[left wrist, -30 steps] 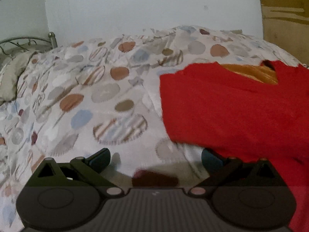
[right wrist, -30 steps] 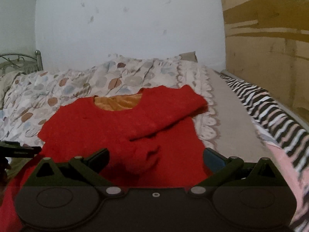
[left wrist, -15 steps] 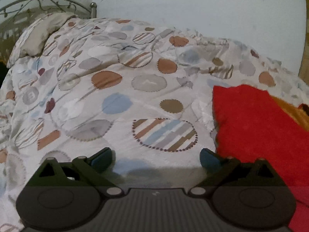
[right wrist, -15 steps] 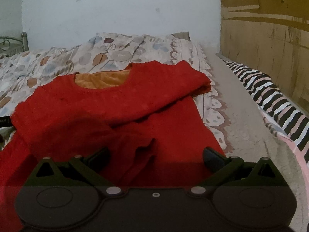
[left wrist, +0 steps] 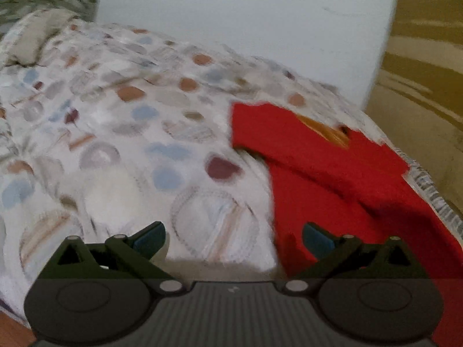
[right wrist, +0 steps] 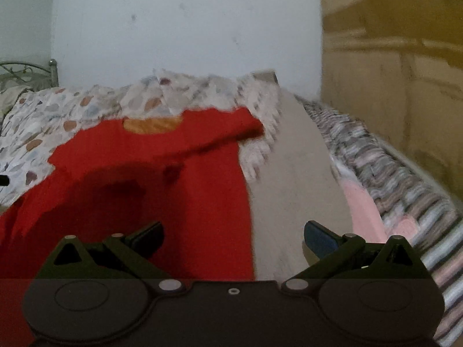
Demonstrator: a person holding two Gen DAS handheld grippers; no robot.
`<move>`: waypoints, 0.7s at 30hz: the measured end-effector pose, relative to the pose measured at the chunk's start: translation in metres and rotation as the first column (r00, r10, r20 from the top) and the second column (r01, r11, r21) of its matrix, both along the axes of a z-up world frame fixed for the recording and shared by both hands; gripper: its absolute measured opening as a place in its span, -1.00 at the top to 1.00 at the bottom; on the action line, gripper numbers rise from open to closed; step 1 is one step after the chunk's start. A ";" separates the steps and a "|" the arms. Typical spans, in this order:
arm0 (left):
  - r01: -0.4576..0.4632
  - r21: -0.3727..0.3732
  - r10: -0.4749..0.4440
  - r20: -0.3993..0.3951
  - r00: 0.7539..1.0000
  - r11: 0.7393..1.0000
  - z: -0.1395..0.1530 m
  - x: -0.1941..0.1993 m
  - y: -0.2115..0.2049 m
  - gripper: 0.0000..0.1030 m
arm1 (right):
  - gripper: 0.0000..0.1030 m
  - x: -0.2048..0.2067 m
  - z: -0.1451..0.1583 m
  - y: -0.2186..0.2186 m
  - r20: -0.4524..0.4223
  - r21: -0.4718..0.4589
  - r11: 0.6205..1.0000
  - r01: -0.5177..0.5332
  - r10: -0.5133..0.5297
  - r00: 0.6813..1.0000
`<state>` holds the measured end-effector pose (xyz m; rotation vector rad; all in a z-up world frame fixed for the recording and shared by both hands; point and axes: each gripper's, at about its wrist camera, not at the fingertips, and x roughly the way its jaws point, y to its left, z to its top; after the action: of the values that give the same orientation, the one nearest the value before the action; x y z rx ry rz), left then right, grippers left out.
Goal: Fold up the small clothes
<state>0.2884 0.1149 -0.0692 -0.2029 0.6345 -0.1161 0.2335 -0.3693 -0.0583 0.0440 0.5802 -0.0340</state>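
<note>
Sweater: red sweater (right wrist: pixel 150 156) lies flat on the bed, one sleeve folded across its chest, orange lining at the neck.
Left gripper (left wrist: pixel 233 238): fingers spread wide, holding nothing, over the sweater's left edge.
Right gripper (right wrist: pixel 233 238): spread wide, empty, above the sweater's right edge.
Surface: spotted quilt (left wrist: pixel 121 144), beige sheet (right wrist: pixel 295 179), striped cloth (right wrist: pixel 385 167).
Room: white wall (right wrist: pixel 185 26), wooden panel (right wrist: pixel 399 57), metal bedframe (right wrist: pixel 26 69).

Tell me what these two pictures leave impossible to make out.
- Red sweater: its bottom hem is hidden behind the tool body in the right wrist view, and the frame edge cuts it in the left wrist view.
- Quilt: its pattern is smeared by motion blur in the left wrist view.
- Striped cloth: blurred, its kind is unclear.
</note>
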 end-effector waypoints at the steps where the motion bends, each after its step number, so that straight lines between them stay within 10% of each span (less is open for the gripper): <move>1: 0.031 0.009 -0.030 -0.014 0.999 0.999 -0.002 -0.010 -0.005 -0.99 | -0.99 -0.009 -0.003 -0.001 -0.018 -0.028 1.000 0.002 -0.002 1.000; 7: 0.113 0.168 -0.095 -0.111 0.989 0.979 -0.019 -0.046 -0.029 -0.99 | -0.99 -0.056 -0.012 0.001 -0.044 -0.232 0.971 -0.057 0.048 0.998; 13: 0.069 0.157 -0.049 -0.126 0.991 0.985 -0.009 -0.061 -0.031 -0.99 | -0.99 -0.098 -0.019 0.013 -0.037 -0.336 0.921 -0.196 0.195 0.980; 18: 0.054 0.174 -0.030 -0.138 0.990 0.983 0.001 -0.066 -0.038 -0.99 | -0.99 -0.107 -0.049 0.046 -0.073 -0.562 0.773 -0.294 0.308 0.949; 21: 0.036 0.219 0.001 -0.168 0.986 0.975 0.008 -0.065 -0.048 -0.99 | -0.99 -0.104 -0.077 0.069 -0.089 -0.734 0.617 -0.284 0.327 0.941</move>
<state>0.2235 0.0667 -0.0613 0.0089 0.8112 -0.0449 0.1299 -0.3001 -0.1350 -0.8647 0.4761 0.0687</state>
